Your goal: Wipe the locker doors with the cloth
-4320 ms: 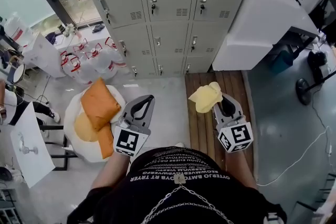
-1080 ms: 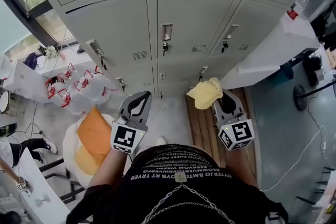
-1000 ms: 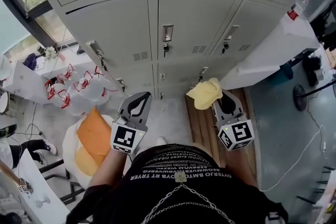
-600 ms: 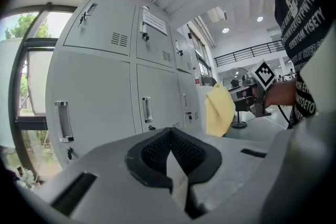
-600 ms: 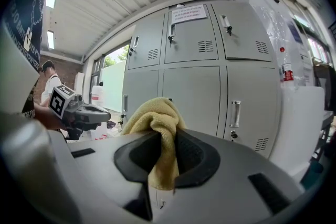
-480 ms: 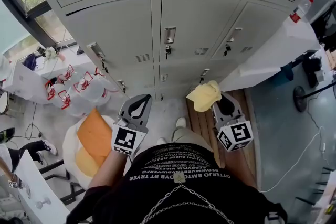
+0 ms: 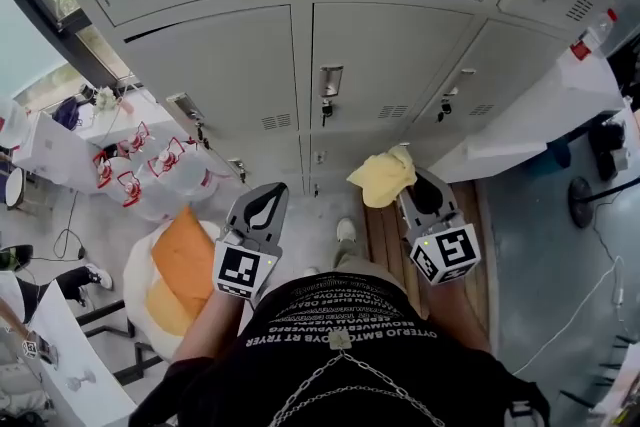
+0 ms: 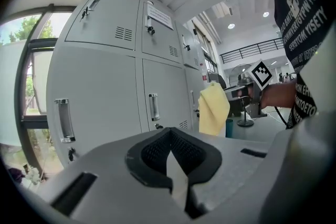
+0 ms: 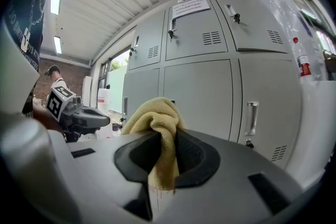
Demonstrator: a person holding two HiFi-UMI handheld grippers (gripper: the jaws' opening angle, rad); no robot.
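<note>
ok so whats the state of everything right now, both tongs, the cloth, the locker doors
left tongs: shut, nothing in them
right tongs: shut on the cloth
cloth: yellow, bunched up, clamped in the right tongs, held short of the doors
locker doors: all those in view closed

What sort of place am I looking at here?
Probably the locker corner of a workshop or lab building: a wall of grey metal lockers, big plastic jugs standing nearby, and a balcony railing in the distance.
</note>
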